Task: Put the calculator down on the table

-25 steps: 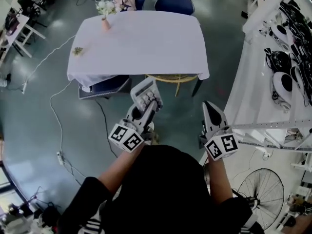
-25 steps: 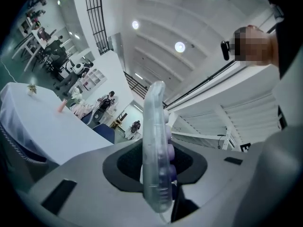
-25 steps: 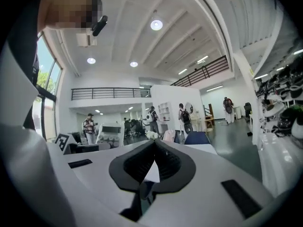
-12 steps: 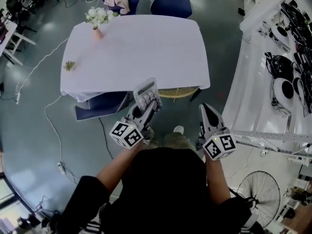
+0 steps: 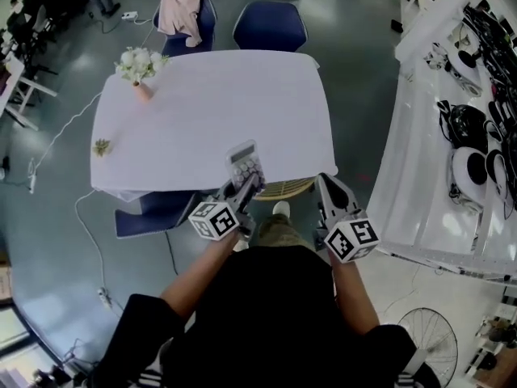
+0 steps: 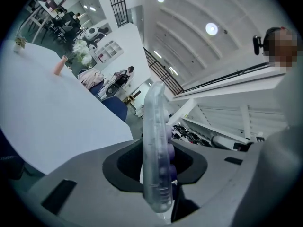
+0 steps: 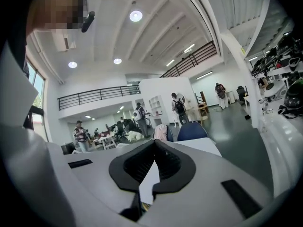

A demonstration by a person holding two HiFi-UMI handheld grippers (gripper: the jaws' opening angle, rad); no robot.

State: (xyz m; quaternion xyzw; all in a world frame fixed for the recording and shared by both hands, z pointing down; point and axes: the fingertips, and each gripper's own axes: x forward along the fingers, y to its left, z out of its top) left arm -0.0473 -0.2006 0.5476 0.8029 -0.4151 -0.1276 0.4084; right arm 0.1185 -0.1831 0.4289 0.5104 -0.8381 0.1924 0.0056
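The calculator (image 5: 244,162), clamped in the left gripper (image 5: 249,184) jaws, has now crossed the table (image 5: 202,107) edge. Right gripper (image 5: 325,186) jaws are closed and empty. Set-down looks near.

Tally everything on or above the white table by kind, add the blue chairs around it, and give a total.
Calculator: 1
Vase of flowers: 1
Small sprig: 1
Blue chairs: 3
Total: 6
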